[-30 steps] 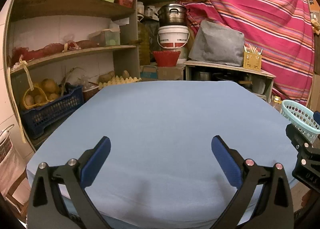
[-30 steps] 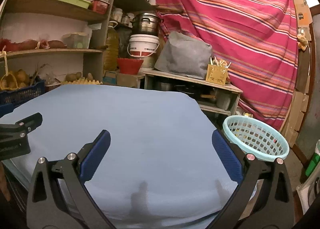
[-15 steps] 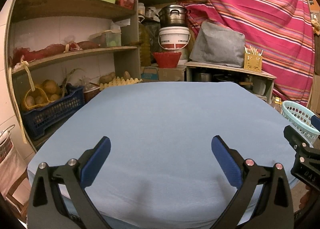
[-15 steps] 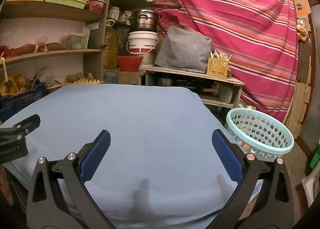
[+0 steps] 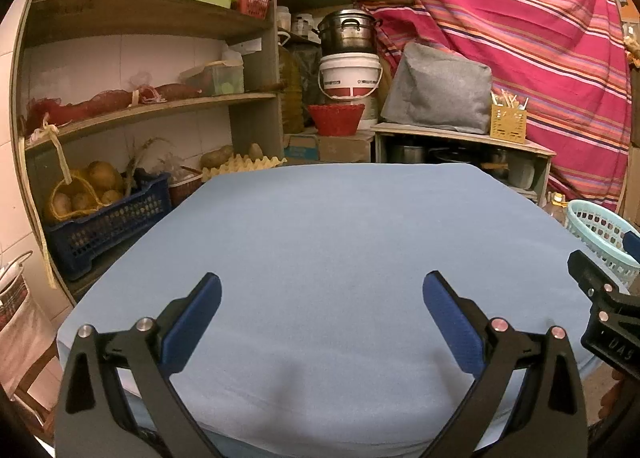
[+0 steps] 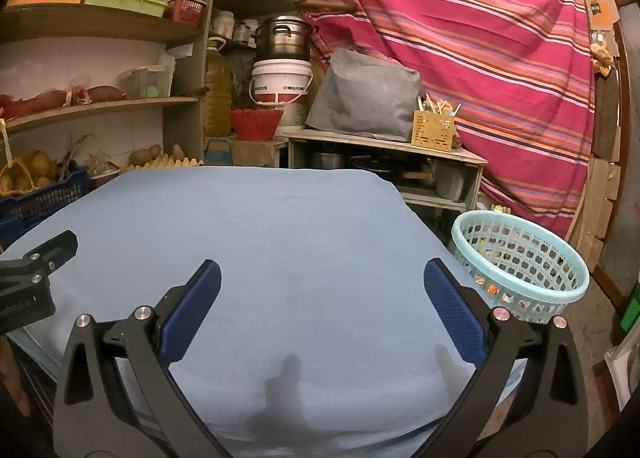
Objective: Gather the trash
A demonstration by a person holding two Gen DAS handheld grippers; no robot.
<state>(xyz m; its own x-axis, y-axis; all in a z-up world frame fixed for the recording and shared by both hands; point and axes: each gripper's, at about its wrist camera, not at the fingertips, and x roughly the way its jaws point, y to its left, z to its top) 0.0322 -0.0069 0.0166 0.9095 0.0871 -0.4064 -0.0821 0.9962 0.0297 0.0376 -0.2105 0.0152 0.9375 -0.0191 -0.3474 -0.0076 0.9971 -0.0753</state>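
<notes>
Over the blue table (image 5: pixel 340 242), both claws hang released and empty, pads spread wide: the left gripper (image 5: pixel 320 298) at 6 o'clock in its own view, the right gripper (image 6: pixel 320 294) likewise. Across the last second little has changed. The table edge has slid slightly down and the shelves (image 5: pixel 140 106) at 10 o'clock have drifted, so both tools have eased back and up a touch, while neither claw has closed or spread further. No trash shows anywhere on the cloth. The only scraps visible sit inside the basket (image 6: pixel 520 258), which stands off the table's right side at 3 o'clock in the right view, with coloured bits glimpsed through its holes. Judging by that, collection looks finished or nearly so; any leftover piece would lie outside these views.
</notes>
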